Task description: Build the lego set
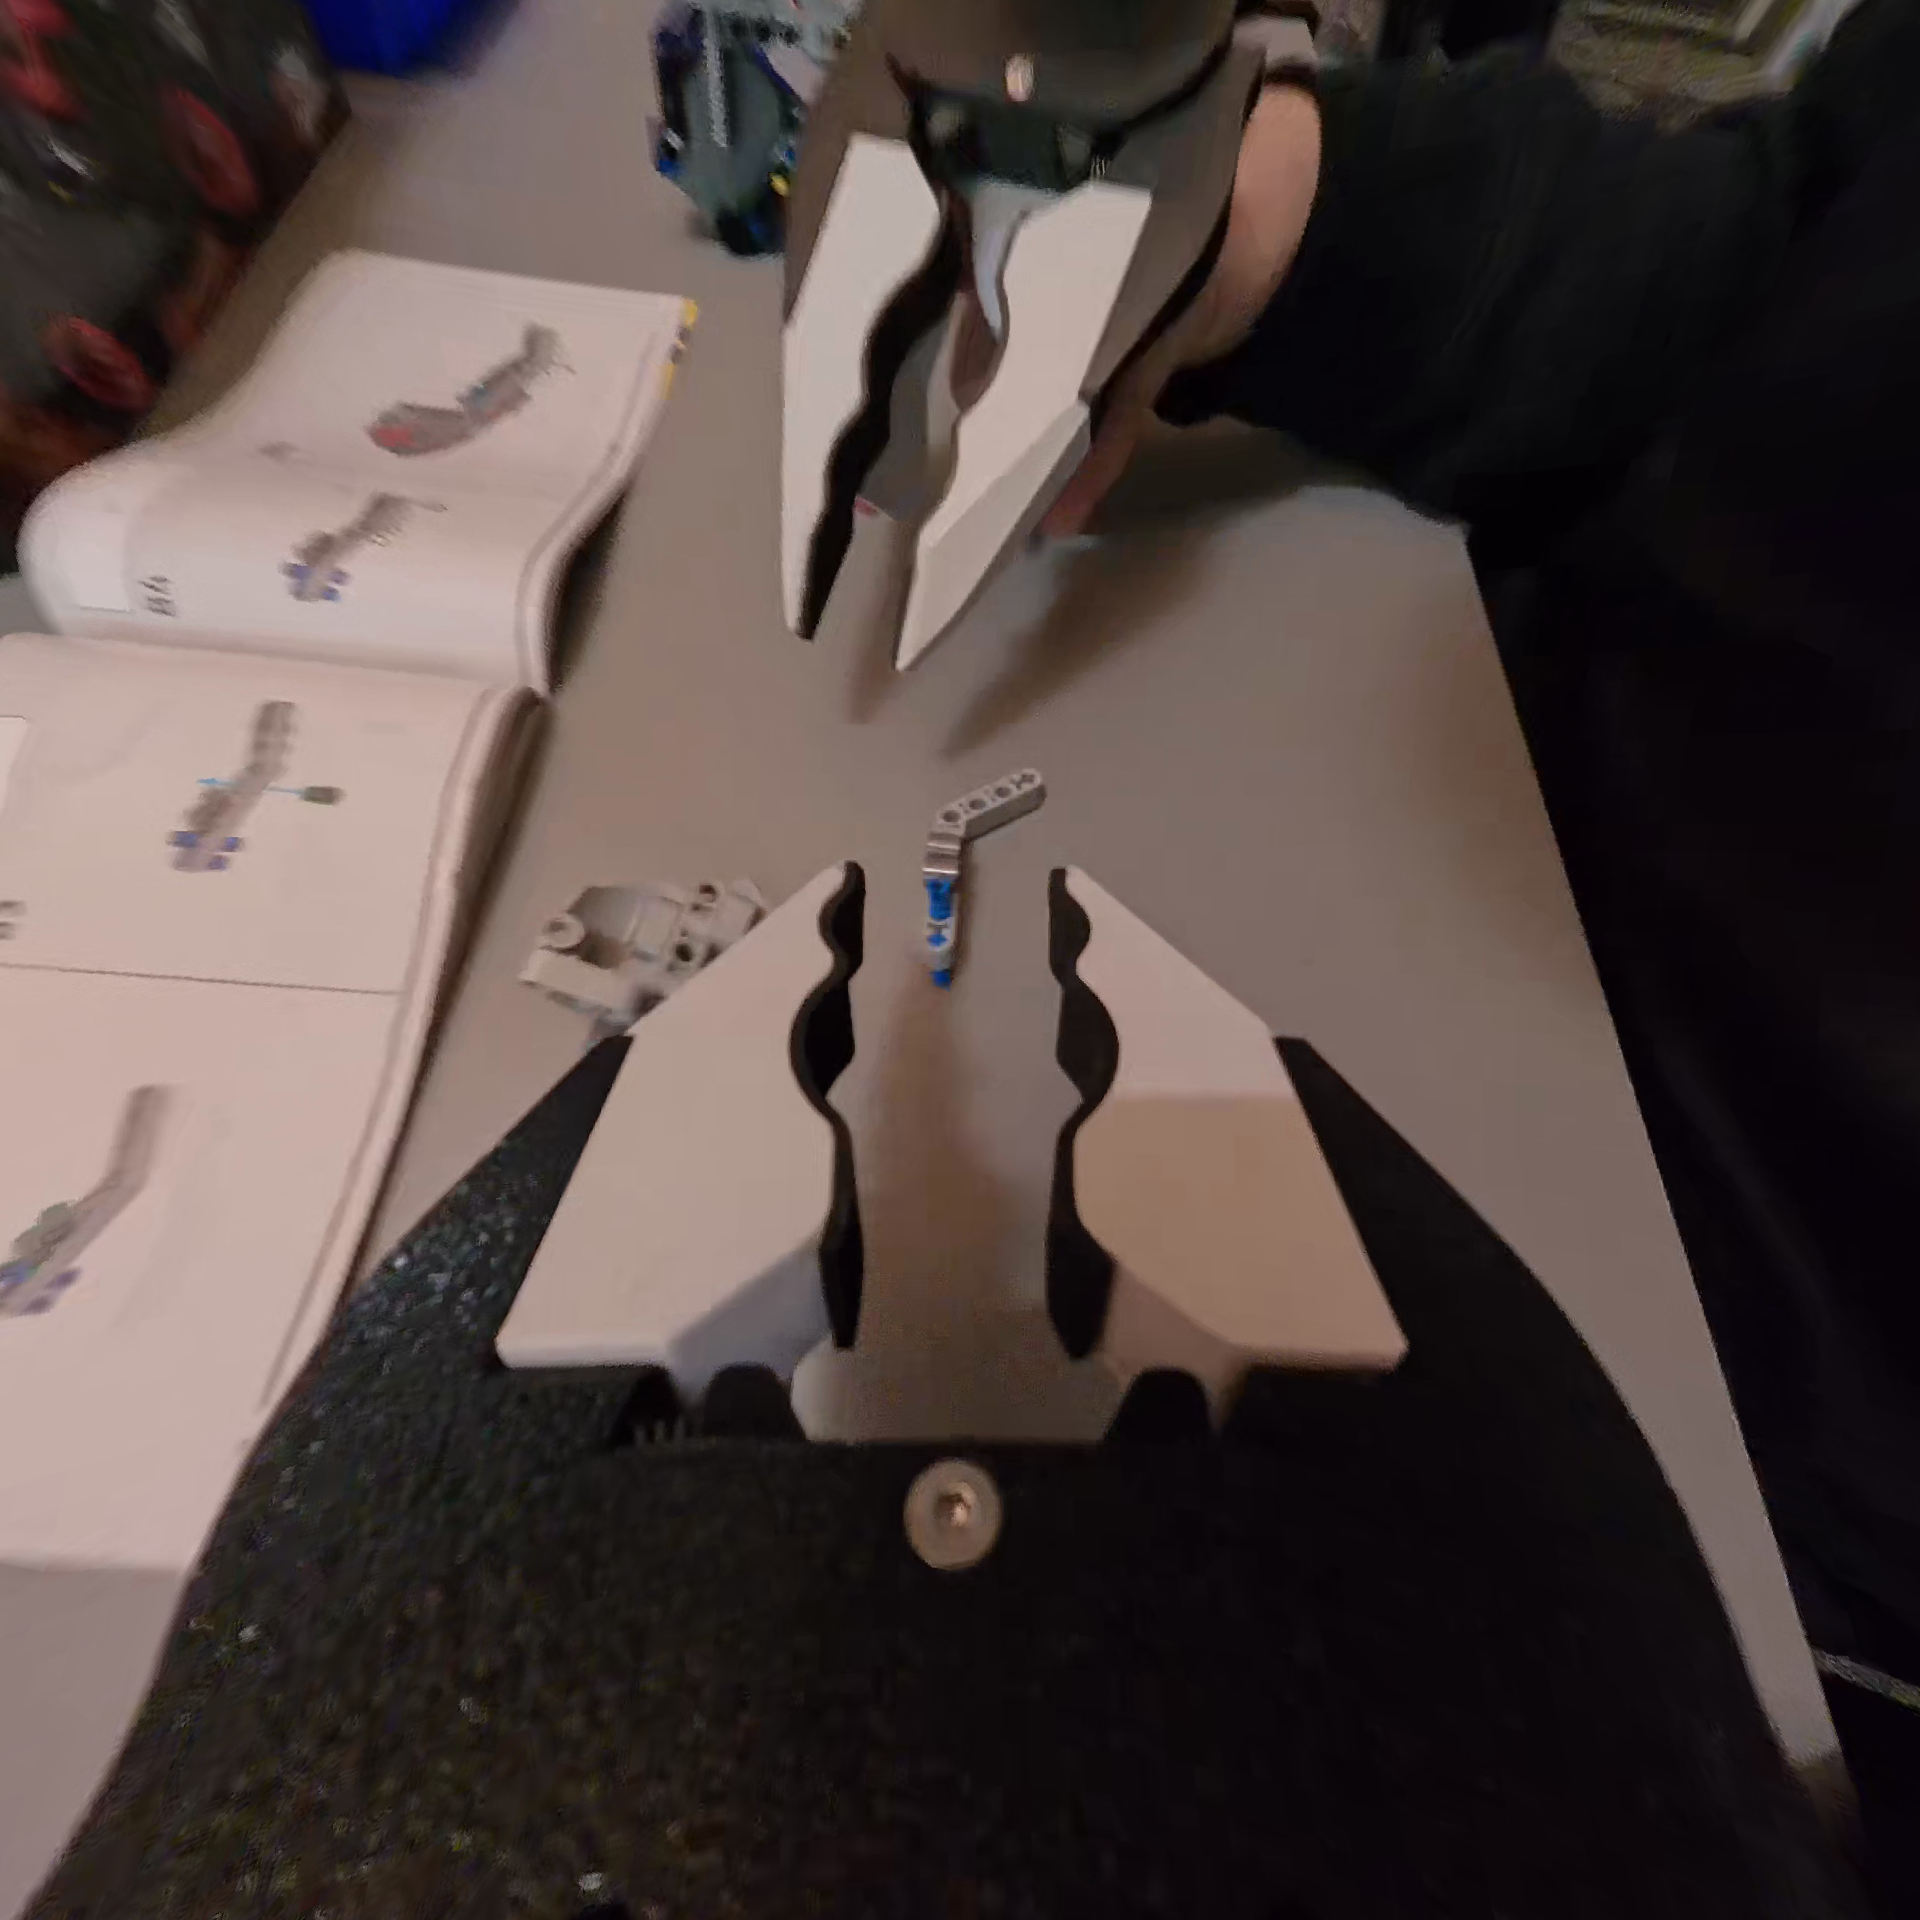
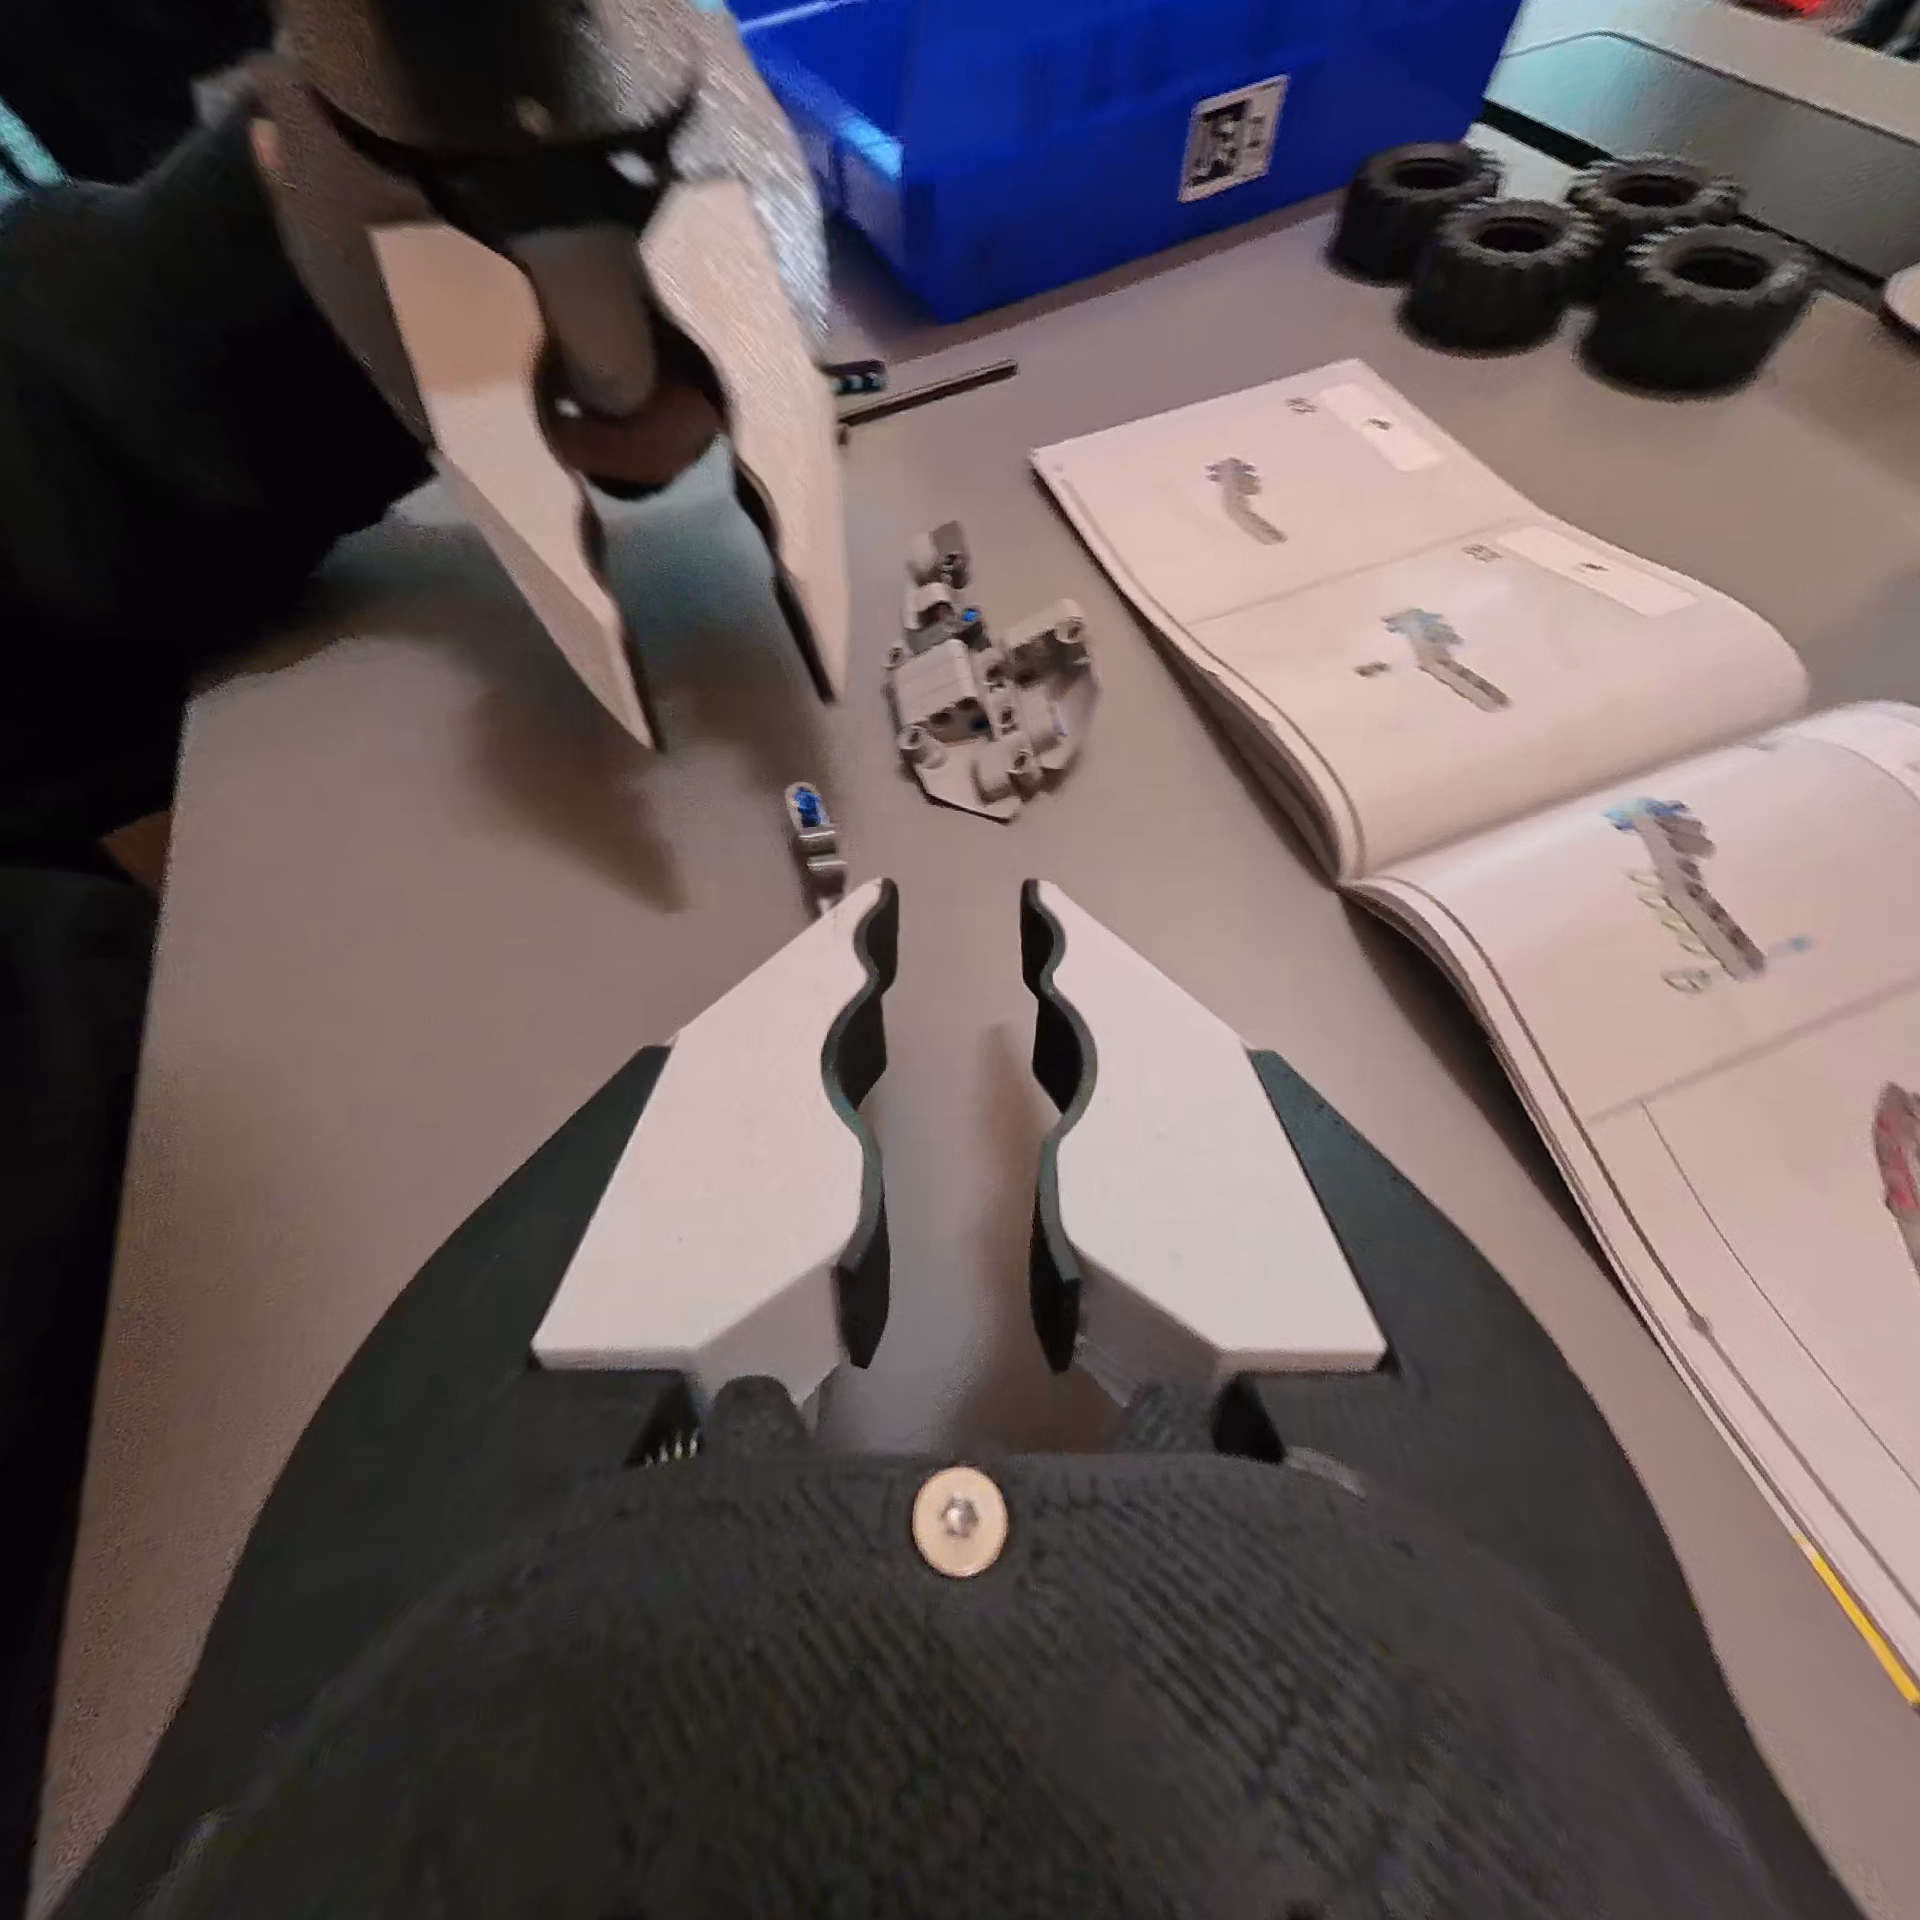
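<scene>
A bent grey beam [image 1: 982, 805] with blue pins lies flat on the grey table [image 1: 1195, 831]. My left gripper [image 1: 954, 873] is open and empty, with the beam's blue end between its fingertips. A grey part-built assembly [image 1: 634, 945] lies just left of it. My right gripper [image 2: 956, 888] is open a little and empty, low over the table. In the right wrist view the beam [image 2: 816, 842] sits just left of its left fingertip and the assembly [image 2: 982, 696] lies beyond. Each gripper faces the other: the right one [image 1: 852, 644] and the left one [image 2: 738, 717].
An open instruction booklet [image 1: 312, 727] lies beside the parts, also in the right wrist view [image 2: 1455, 675]. A blue bin [image 2: 1091, 135], several black tyres [image 2: 1610, 249] and a black axle [image 2: 935, 384] sit farther off. A built model [image 1: 738, 135] stands at the back. The table edge [image 1: 1558, 831] runs along a person's dark sleeve [image 1: 1558, 260]. One gripper's finger ends stand about 7 cm off the other's.
</scene>
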`<action>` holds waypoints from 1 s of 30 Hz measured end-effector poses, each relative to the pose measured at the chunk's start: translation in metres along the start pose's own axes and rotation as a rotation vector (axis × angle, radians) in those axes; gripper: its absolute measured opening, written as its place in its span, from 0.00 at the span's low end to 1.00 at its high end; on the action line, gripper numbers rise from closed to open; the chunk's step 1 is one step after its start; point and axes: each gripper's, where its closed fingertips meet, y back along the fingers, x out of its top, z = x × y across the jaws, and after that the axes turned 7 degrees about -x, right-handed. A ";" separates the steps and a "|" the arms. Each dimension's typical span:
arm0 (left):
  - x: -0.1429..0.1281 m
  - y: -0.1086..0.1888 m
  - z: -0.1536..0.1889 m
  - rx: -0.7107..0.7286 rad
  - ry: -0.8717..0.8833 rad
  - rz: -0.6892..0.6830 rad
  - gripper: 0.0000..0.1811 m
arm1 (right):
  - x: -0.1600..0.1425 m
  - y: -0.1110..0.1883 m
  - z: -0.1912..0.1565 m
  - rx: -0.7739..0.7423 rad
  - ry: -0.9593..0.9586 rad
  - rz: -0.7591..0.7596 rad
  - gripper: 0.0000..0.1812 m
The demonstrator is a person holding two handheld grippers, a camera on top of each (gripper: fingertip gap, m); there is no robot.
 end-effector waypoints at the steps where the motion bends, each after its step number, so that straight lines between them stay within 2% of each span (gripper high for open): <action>1: 0.003 0.008 -0.004 0.033 -0.002 0.011 0.17 | -0.003 0.000 0.005 -0.017 -0.014 0.000 0.12; 3: 0.006 0.027 -0.015 0.124 0.010 0.023 0.16 | -0.008 -0.001 0.007 -0.011 -0.038 -0.020 0.12; 7: 0.005 0.061 -0.022 0.253 0.026 0.105 0.15 | -0.009 0.002 -0.012 0.072 -0.053 -0.053 0.15; 10: -0.012 0.075 -0.019 0.302 0.085 0.111 0.13 | -0.017 -0.001 -0.023 0.107 -0.072 -0.123 0.18; 14: -0.036 0.078 -0.018 0.341 0.135 0.032 0.13 | -0.029 -0.004 -0.034 0.112 -0.005 -0.189 0.25; 17: -0.037 0.060 -0.011 0.309 0.068 -0.011 0.13 | -0.035 -0.006 -0.040 0.092 0.076 -0.202 0.26; 22: -0.040 0.011 -0.008 0.283 -0.235 -0.177 0.14 | -0.041 -0.011 -0.038 0.031 0.168 -0.204 0.18; 25: -0.038 -0.014 0.000 0.166 -0.259 -0.198 0.14 | -0.041 -0.012 -0.041 0.046 0.184 -0.204 0.13; 27: -0.035 -0.022 -0.001 0.141 -0.289 -0.199 0.14 | -0.041 -0.012 -0.041 0.050 0.187 -0.205 0.06; 30: -0.037 -0.030 -0.003 0.118 -0.313 -0.216 0.14 | -0.040 -0.014 -0.042 0.075 0.147 -0.212 0.04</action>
